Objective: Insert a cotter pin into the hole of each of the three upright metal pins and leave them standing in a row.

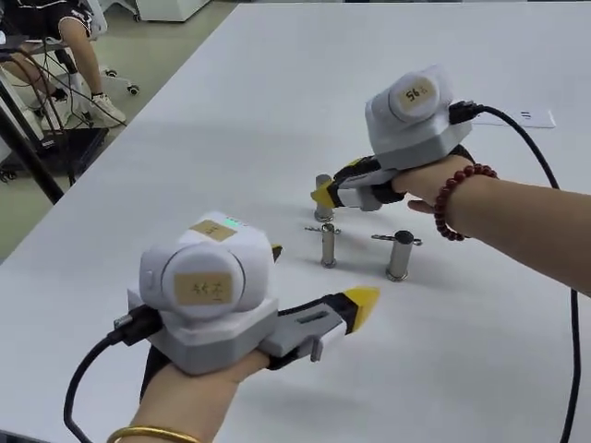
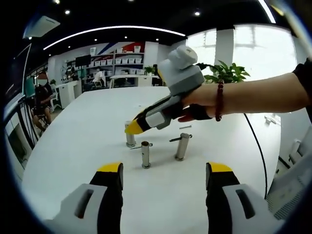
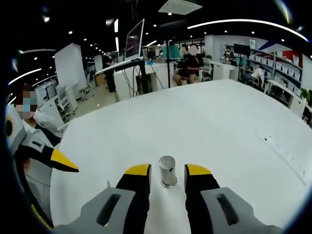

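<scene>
Three upright metal pins stand on the white table (image 1: 231, 138). Both the middle pin (image 1: 328, 245) and the right pin (image 1: 399, 256) have a cotter pin across the top. My right gripper (image 1: 323, 196) is open, its yellow tips on either side of the far pin (image 3: 167, 170) with thin gaps showing. That far pin (image 2: 130, 139) has no cotter pin that I can see. My left gripper (image 1: 319, 277) is open and holds nothing, hovering near the front of the table, short of the middle pin (image 2: 145, 155) and right pin (image 2: 182, 147).
A black cable (image 1: 540, 157) trails from the right gripper across the table, near a small white label (image 1: 531, 117). The table's left edge (image 1: 111, 161) drops to the floor, where a seated person (image 1: 65, 37) and stands are.
</scene>
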`<state>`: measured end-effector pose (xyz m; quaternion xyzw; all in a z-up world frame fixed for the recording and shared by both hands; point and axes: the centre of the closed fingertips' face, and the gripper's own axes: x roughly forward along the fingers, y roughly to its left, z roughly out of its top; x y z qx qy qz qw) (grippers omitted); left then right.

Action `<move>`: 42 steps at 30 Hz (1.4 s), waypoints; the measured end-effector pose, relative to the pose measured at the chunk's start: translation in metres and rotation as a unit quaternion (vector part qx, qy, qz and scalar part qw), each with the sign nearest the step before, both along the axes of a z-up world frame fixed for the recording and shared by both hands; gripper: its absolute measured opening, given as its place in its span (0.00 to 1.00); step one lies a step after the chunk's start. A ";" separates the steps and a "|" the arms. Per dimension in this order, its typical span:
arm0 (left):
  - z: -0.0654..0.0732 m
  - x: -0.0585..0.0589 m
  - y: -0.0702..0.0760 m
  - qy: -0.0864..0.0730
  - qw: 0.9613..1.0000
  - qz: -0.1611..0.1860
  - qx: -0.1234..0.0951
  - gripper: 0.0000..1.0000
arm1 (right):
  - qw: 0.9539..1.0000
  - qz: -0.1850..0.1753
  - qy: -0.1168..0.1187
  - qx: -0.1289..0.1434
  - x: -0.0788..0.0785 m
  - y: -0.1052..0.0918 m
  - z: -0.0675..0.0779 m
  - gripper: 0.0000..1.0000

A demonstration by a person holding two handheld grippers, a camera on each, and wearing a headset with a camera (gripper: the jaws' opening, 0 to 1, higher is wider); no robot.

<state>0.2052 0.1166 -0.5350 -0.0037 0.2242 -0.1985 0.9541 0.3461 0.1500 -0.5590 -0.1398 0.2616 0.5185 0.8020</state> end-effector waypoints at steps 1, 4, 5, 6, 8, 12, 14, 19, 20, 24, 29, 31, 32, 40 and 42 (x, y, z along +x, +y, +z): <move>0.000 0.000 0.001 0.000 1.000 -0.001 0.001 0.71 | 1.000 0.000 0.000 0.000 0.000 0.001 -0.001 0.22; 0.002 0.001 0.004 -0.005 1.000 -0.003 0.005 0.75 | 1.000 0.002 0.001 -0.010 0.003 0.004 -0.008 0.21; 0.003 0.001 0.005 -0.006 1.000 -0.003 0.005 0.76 | 1.000 0.002 0.000 -0.013 0.005 0.005 -0.009 0.21; 0.004 0.002 0.006 -0.009 1.000 -0.001 0.003 0.76 | 1.000 0.003 -0.001 -0.015 0.006 0.006 -0.011 0.20; 0.005 0.004 0.008 -0.010 1.000 0.002 0.005 0.77 | 1.000 0.005 -0.003 -0.013 0.008 0.007 -0.011 0.19; 0.002 0.004 0.012 -0.003 1.000 0.008 0.007 0.77 | 1.000 -0.002 0.001 -0.018 0.010 0.008 -0.015 0.17; 0.002 0.004 0.013 -0.003 1.000 0.009 0.006 0.77 | 1.000 -0.003 0.000 -0.018 0.008 0.007 -0.016 0.15; 0.003 0.007 0.012 -0.005 1.000 0.007 0.005 0.78 | 1.000 -0.011 0.014 -0.004 0.007 0.009 -0.017 0.13; 0.003 0.007 0.012 -0.006 1.000 0.007 0.007 0.78 | 1.000 -0.007 0.011 -0.005 0.004 0.009 -0.017 0.12; 0.002 0.007 0.013 -0.003 1.000 0.009 0.003 0.78 | 1.000 0.004 0.001 -0.012 0.002 0.011 -0.016 0.09; 0.002 0.007 0.015 -0.002 1.000 0.013 0.005 0.78 | 1.000 0.015 -0.010 -0.020 0.002 0.010 -0.015 0.09; 0.002 0.007 0.016 -0.003 1.000 0.014 0.004 0.78 | 0.999 0.019 -0.015 -0.021 0.000 0.009 -0.015 0.09; 0.002 0.007 0.016 -0.002 1.000 0.015 0.004 0.78 | 0.999 0.020 -0.016 -0.021 -0.001 0.009 -0.014 0.09; 0.002 0.006 0.015 -0.002 1.000 0.010 0.008 0.78 | 0.999 0.035 -0.013 -0.036 -0.006 -0.001 -0.012 0.08; 0.000 0.005 0.015 0.003 1.000 0.009 0.010 0.77 | 0.999 0.031 -0.011 -0.032 -0.003 -0.003 -0.011 0.08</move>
